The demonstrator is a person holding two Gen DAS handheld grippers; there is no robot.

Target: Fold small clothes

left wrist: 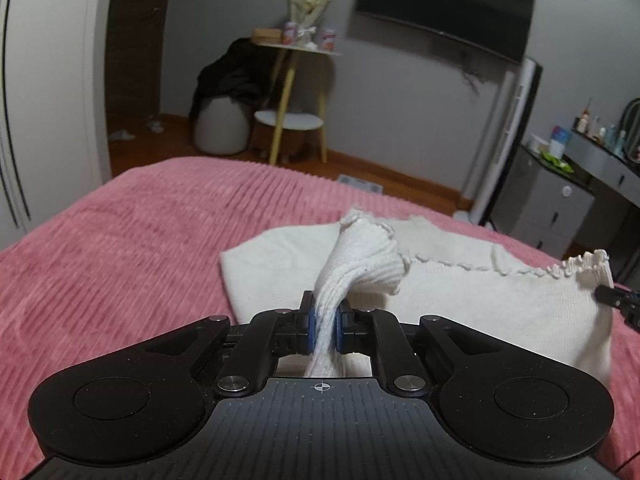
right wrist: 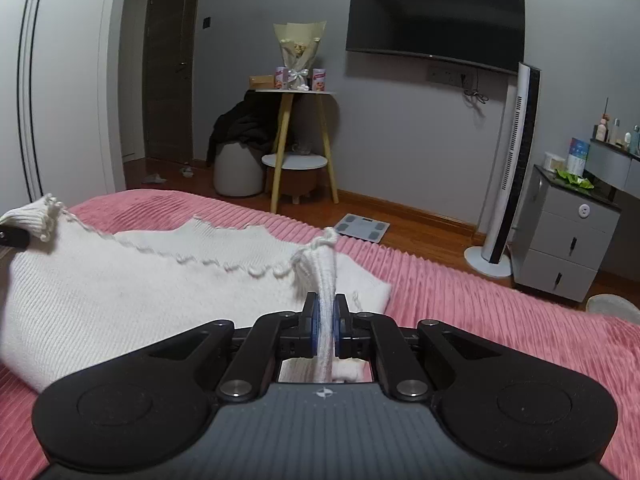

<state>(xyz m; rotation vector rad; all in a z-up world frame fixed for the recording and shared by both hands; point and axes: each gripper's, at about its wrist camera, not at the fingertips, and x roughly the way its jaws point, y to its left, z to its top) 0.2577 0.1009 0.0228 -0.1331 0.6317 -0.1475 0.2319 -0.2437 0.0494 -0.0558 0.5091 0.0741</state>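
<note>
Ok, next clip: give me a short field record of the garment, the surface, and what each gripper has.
garment: white knit top, partly lifted at its scalloped edge
surface: pink ribbed bedspread
left gripper: jaws shut on a bunched corner of the top
right gripper: jaws shut on the opposite corner
fold state: not yet folded over
background: wall TV, tower fan

Bed w/ pink ribbed blanket (left wrist: pixel 120 240); white knit garment (right wrist: pixel 100 300) lies on it.
</note>
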